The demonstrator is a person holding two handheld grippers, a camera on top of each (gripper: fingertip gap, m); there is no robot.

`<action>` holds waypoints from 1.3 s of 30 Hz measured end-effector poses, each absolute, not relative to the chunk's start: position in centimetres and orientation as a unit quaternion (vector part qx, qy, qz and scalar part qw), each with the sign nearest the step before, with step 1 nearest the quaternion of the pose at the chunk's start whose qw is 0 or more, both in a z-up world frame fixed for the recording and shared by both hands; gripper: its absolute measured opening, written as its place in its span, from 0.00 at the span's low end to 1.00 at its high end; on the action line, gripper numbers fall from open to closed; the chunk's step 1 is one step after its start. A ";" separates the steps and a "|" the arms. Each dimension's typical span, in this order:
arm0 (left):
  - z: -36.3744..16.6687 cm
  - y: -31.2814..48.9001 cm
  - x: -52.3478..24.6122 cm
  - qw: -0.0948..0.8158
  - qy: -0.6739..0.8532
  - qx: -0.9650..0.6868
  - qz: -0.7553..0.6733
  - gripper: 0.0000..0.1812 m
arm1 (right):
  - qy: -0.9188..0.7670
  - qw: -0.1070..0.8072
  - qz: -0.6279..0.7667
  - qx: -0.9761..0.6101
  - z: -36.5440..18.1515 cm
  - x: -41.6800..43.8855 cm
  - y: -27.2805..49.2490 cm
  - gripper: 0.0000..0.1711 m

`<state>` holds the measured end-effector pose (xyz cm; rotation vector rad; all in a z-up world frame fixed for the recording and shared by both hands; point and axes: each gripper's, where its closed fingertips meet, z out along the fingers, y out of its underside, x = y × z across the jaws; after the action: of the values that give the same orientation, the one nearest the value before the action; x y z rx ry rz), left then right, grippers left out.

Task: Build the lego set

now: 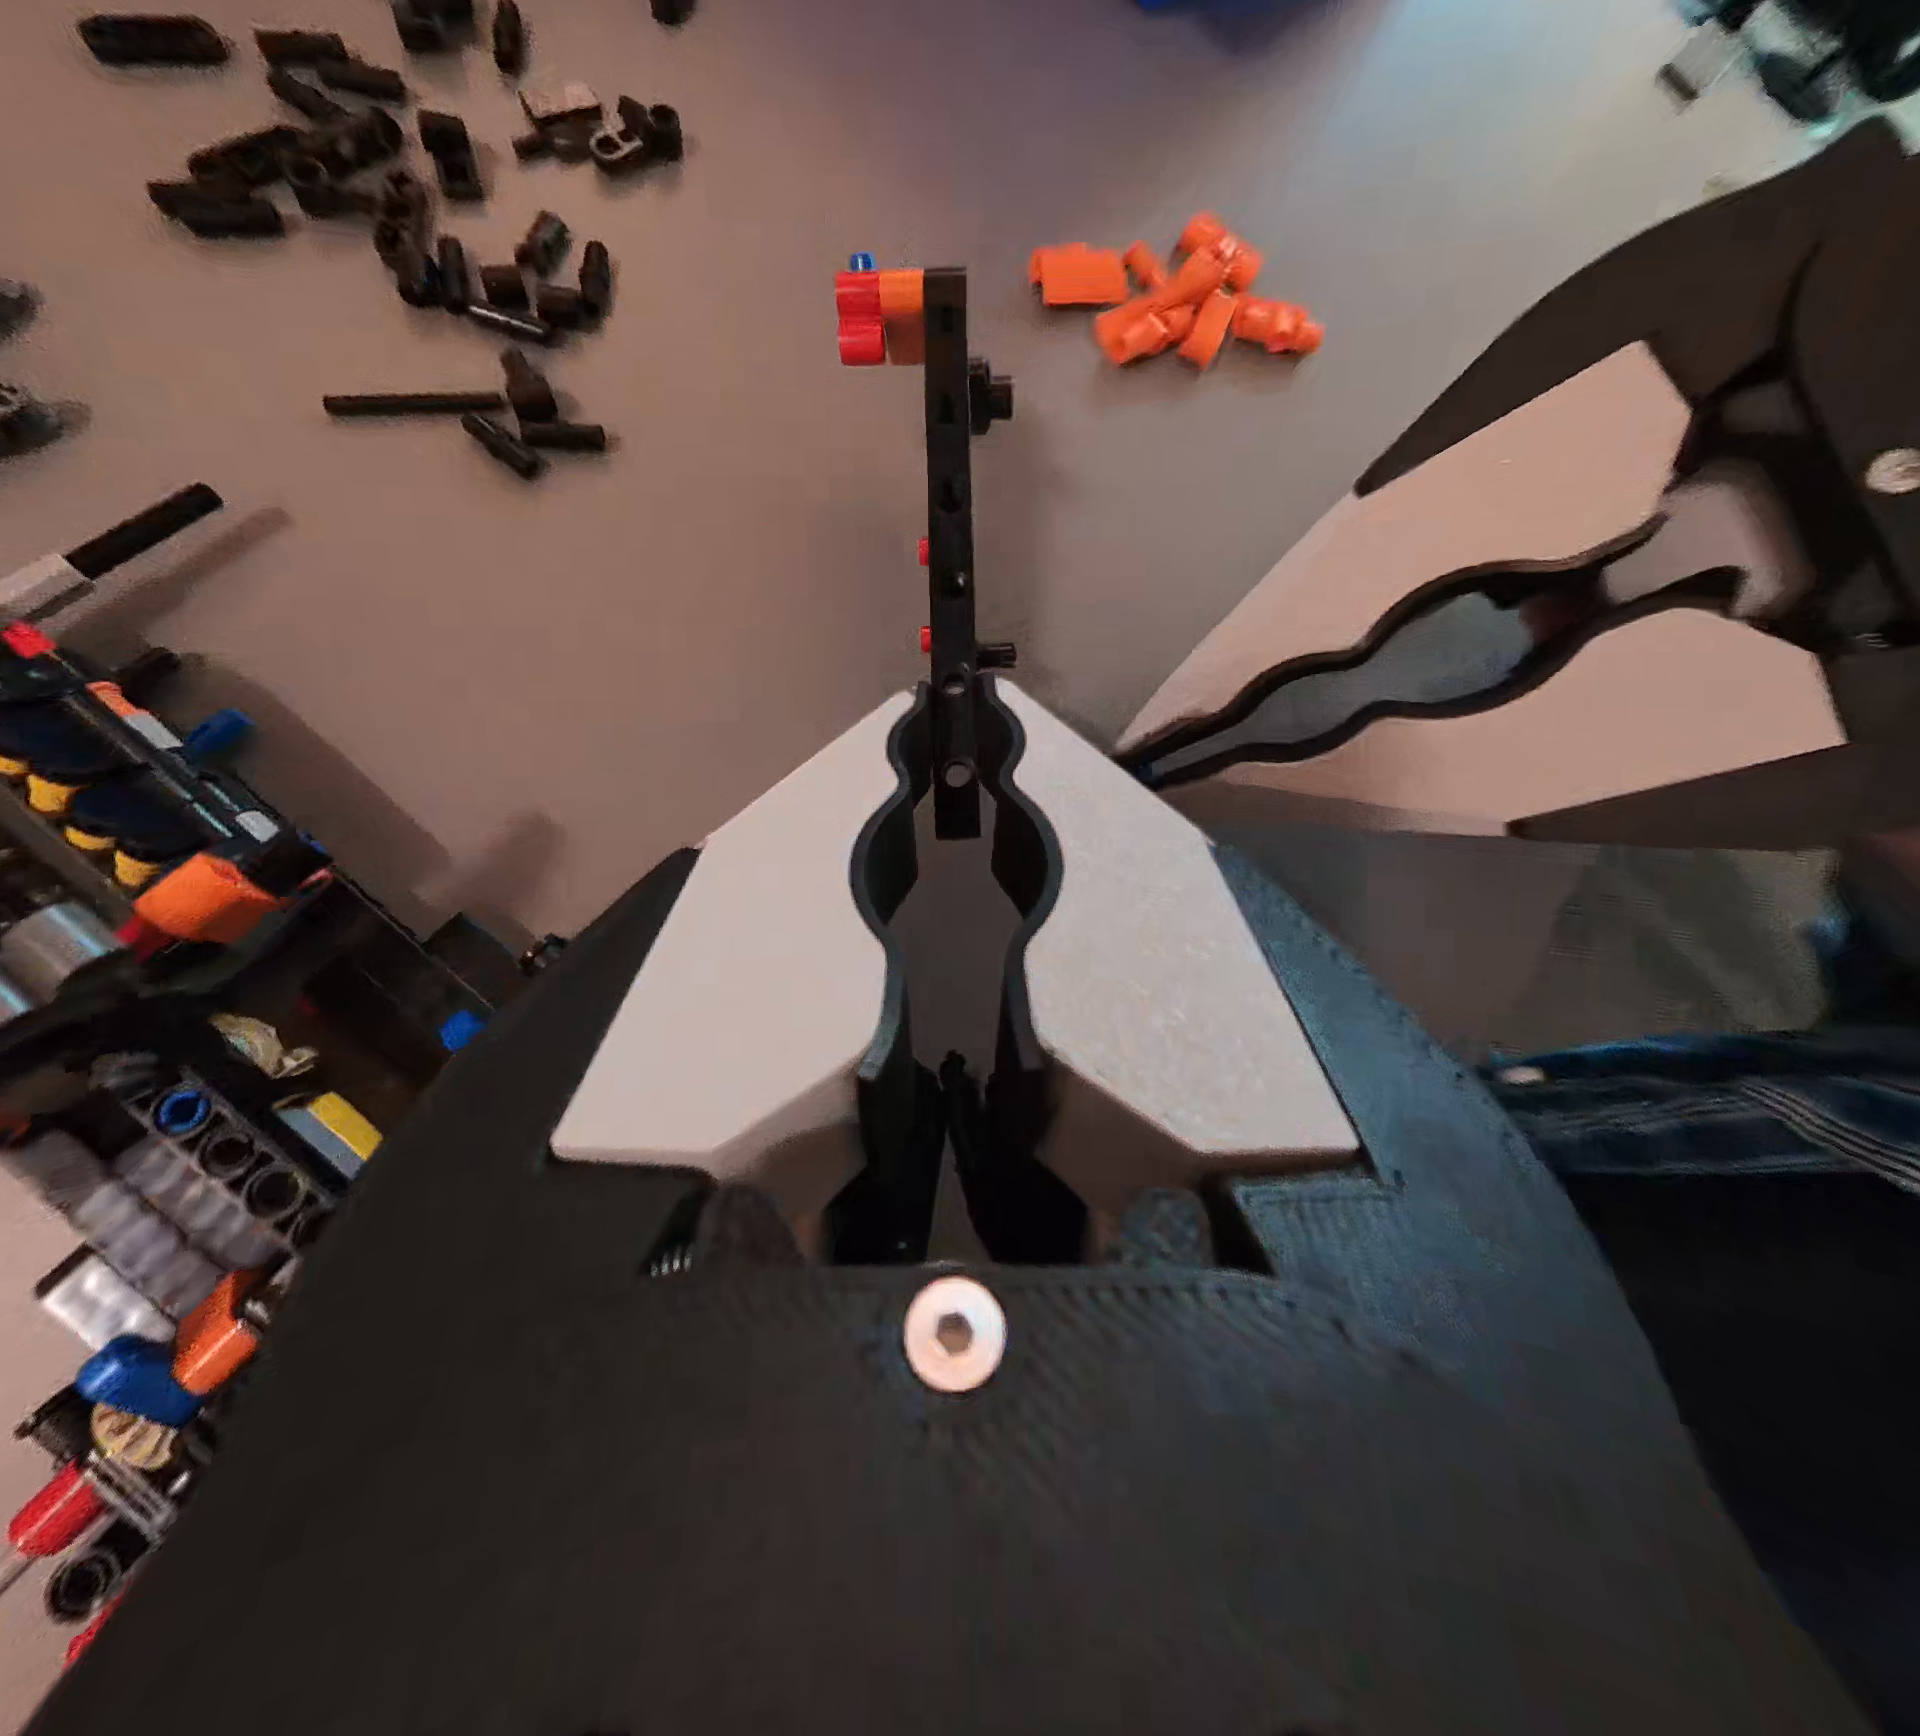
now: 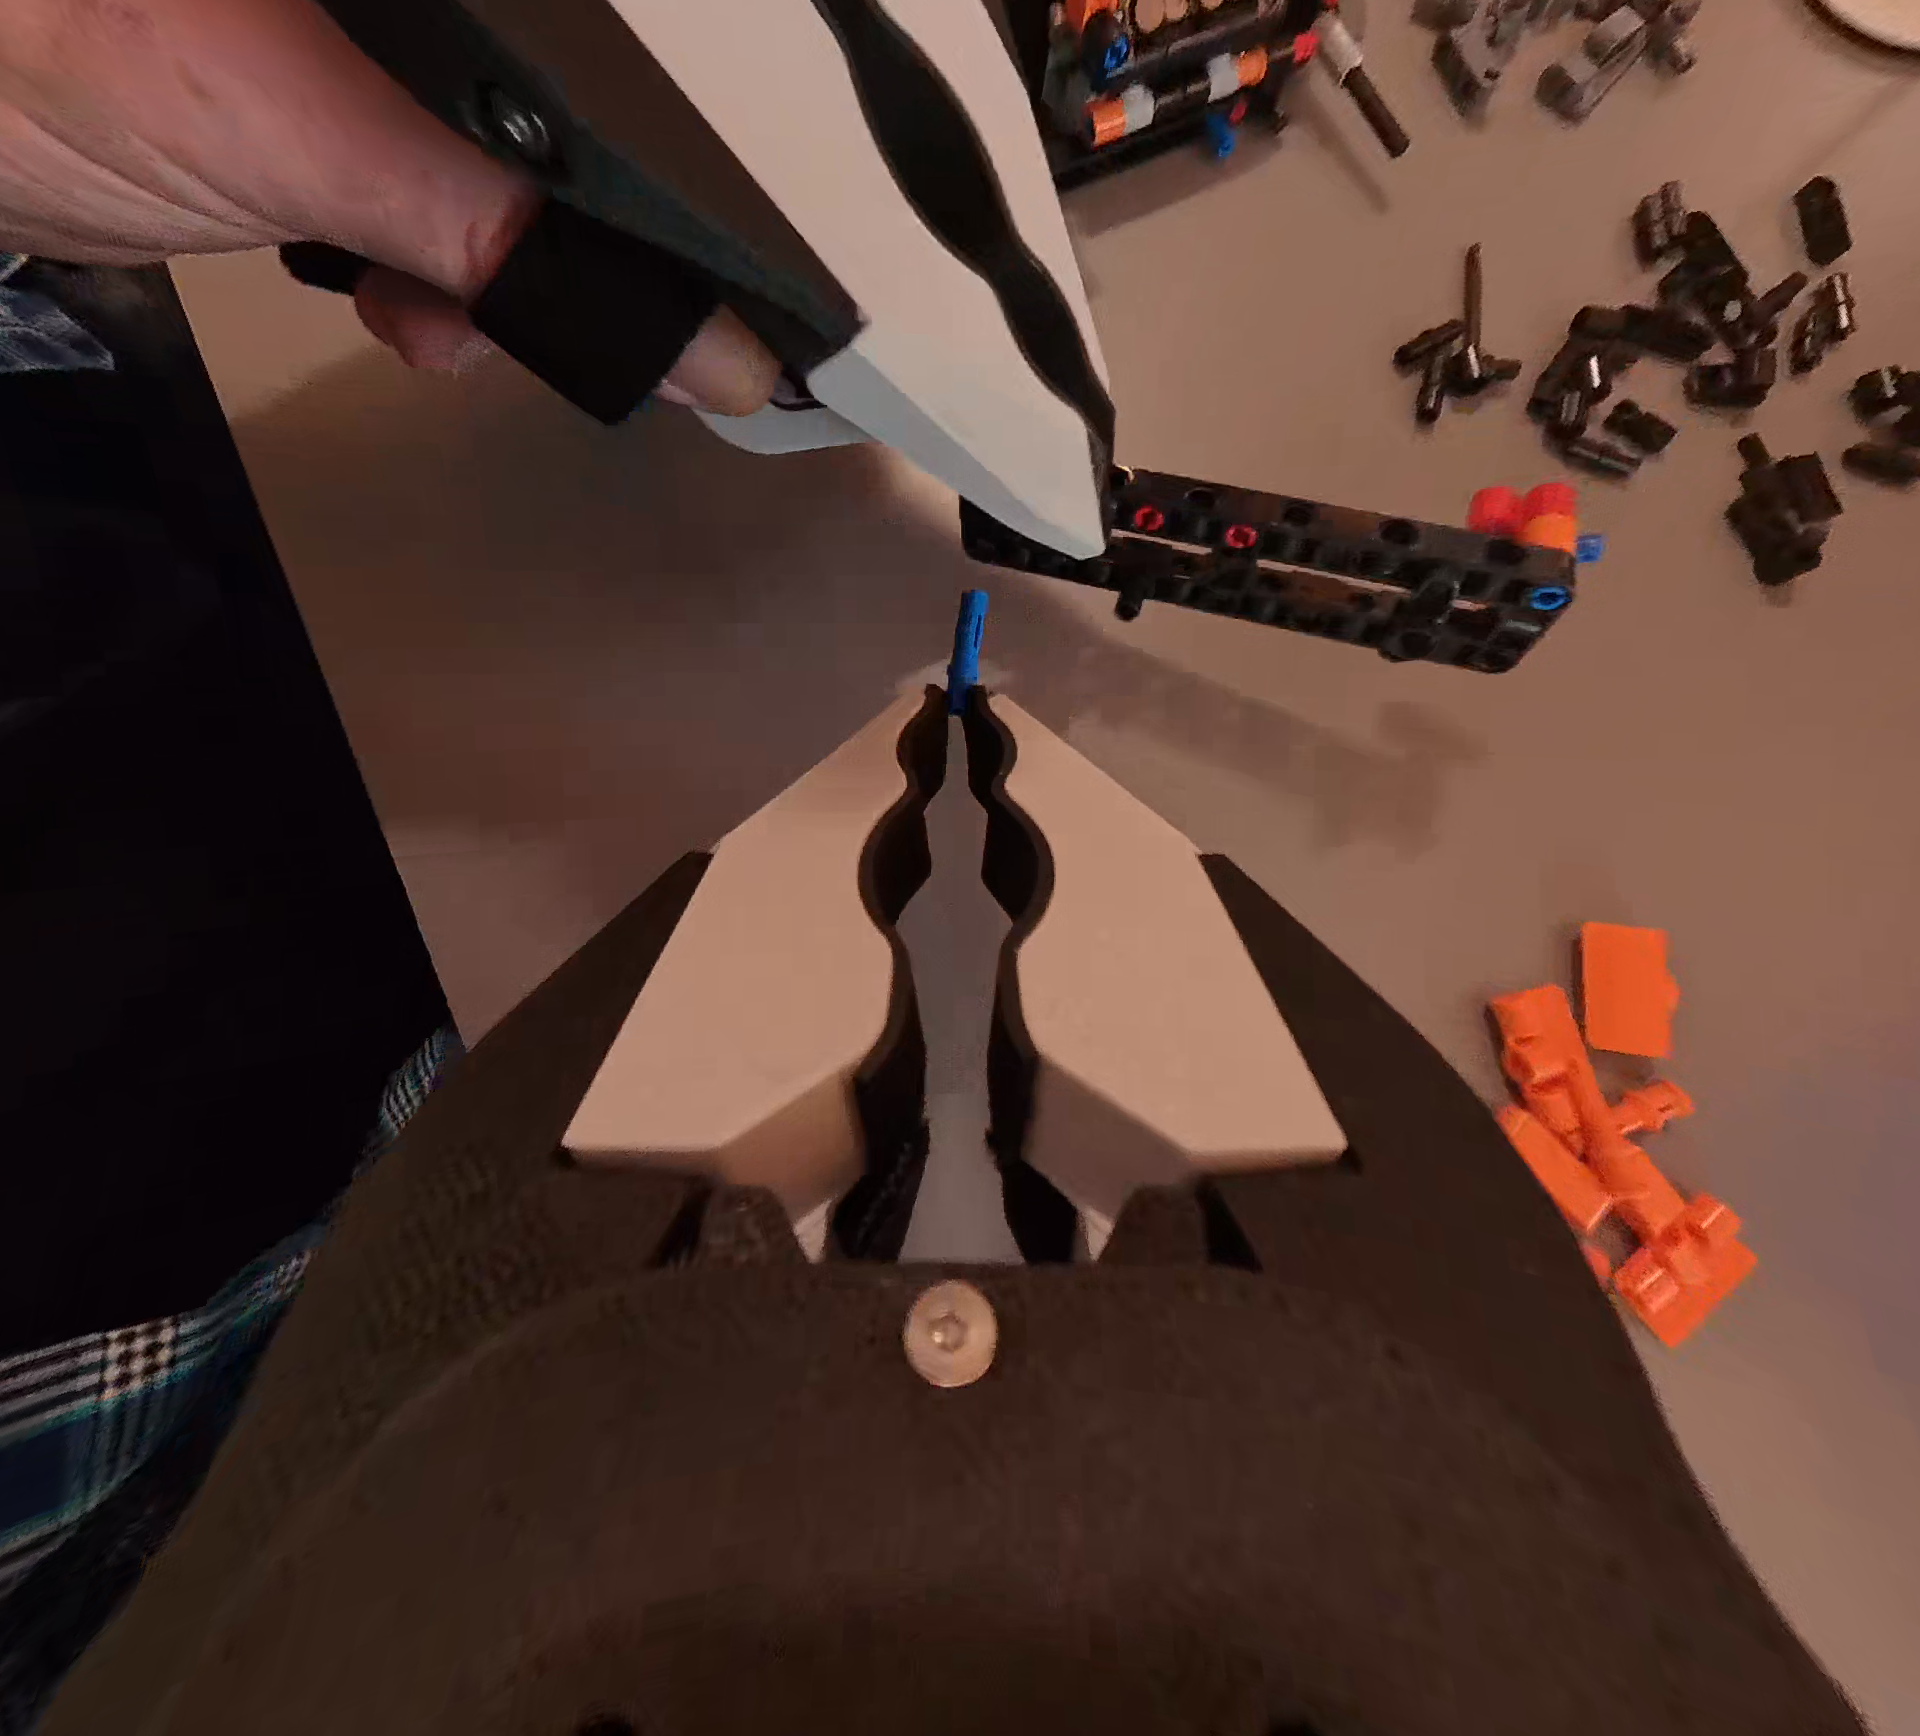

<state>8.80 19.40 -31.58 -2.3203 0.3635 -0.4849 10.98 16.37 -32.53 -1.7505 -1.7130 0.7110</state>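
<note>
Partway built | left gripper (image 1: 954,730) clamped on black beam frame (image 2: 1309,569) | right gripper (image 2: 961,699) pinching blue pin (image 2: 968,637), not yet inserted | larger assembly (image 2: 1174,13) done, loose black pieces (image 1: 416,159) and orange pieces (image 2: 1621,1136) left

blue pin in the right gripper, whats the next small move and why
Probably ease the right gripper forward to bring the blue pin up to a hole in the black frame. The left gripper holds that frame by one end above the table, and the pin's tip sits just short of it.
</note>
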 end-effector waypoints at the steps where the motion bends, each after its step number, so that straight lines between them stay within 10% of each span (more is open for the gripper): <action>1: -32.0 19.4 8.8 0.360 0.147 -0.905 -0.173 0.03 | -0.644 0.289 0.266 -0.657 -32.8 11.3 16.2 0.00; 39: -33.9 16.2 8.1 0.227 0.469 -0.853 -0.043 0.11 | -0.638 0.247 0.305 -0.662 -34.1 12.4 15.0 0.01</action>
<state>8.10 16.22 -33.92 -2.3500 1.2923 -0.1174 12.44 14.99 -34.11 -1.8061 -1.7392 0.8321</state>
